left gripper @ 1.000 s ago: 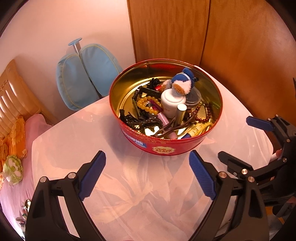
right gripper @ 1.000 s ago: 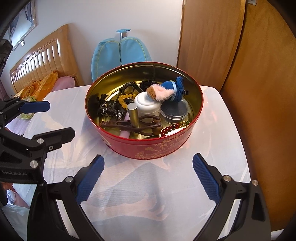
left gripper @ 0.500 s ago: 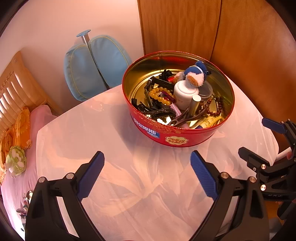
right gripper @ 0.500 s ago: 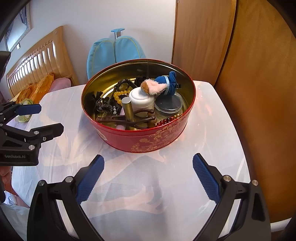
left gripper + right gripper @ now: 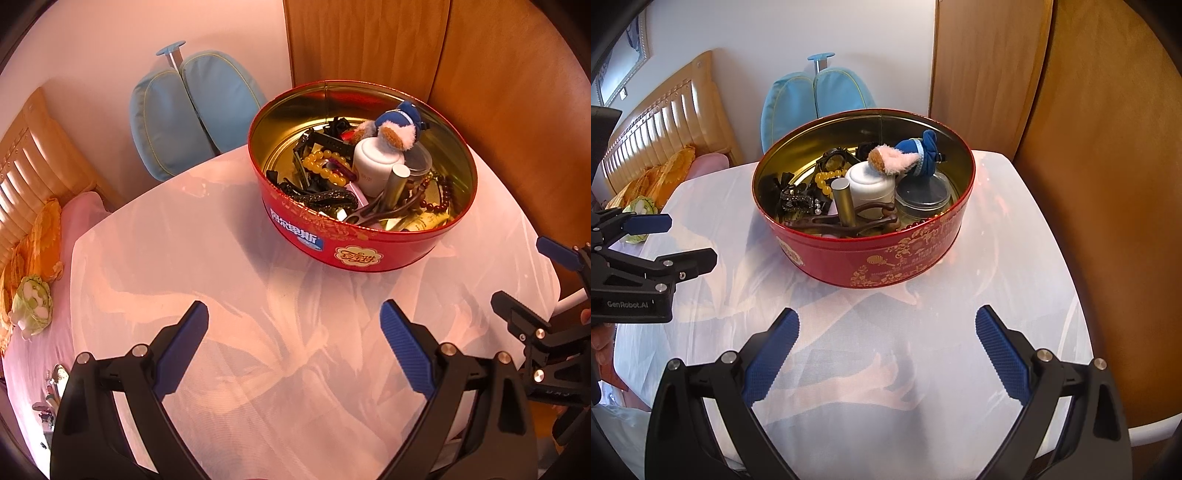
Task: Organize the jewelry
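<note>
Inside the red tin (image 5: 886, 258), beads (image 5: 325, 168), clips (image 5: 798, 199) and jars are being kept jumbled together; whether sorting is pending or finished cannot be told. Short of the tin, both the left gripper (image 5: 293, 347) and the right gripper (image 5: 886, 350) are being held wide, empty, over the bench (image 5: 1015, 258).

A blue cushioned chair back (image 5: 816, 99) stands behind the white table (image 5: 1015, 236); wooden wardrobe doors (image 5: 990, 62) rise at the right. A tan padded headboard (image 5: 668, 122) and orange pillow (image 5: 661, 177) lie left.

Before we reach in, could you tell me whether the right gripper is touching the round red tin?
Apart: the right wrist view shows bare white table between the right gripper and the round red tin.
</note>
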Available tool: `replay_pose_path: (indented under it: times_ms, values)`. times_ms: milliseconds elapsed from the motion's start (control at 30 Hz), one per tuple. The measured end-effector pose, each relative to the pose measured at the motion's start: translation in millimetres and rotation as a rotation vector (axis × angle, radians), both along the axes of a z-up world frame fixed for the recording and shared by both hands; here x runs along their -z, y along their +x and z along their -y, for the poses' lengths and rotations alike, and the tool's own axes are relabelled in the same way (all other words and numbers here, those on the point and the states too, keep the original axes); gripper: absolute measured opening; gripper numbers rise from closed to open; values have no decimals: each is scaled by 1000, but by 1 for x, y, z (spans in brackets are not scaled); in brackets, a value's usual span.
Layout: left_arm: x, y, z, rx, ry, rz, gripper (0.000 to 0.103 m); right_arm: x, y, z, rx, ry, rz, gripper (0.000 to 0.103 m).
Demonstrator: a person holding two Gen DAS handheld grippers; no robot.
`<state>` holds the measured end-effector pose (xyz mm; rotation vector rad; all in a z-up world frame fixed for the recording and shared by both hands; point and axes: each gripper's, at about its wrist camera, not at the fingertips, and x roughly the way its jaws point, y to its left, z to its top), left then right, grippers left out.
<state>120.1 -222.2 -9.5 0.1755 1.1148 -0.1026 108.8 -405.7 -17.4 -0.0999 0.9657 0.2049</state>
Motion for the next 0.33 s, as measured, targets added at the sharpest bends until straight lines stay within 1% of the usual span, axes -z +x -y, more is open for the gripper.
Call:
replay_pose_path:
  times_ms: [100,167,233,333]
  values:
    - [1,0,-1,-4,4,-2,91,0,0,0,0,1,0,97]
    - [2,0,-1,1,-12,-17,91,0,0,-1,0,0,-1,97]
    - [5,1,-2,-12,8,-29,91,0,-1,-1,-2,0,0,97]
    - [9,2,-8,-40,11,-47,91,0,-3,-4,-8,-2,0,97]
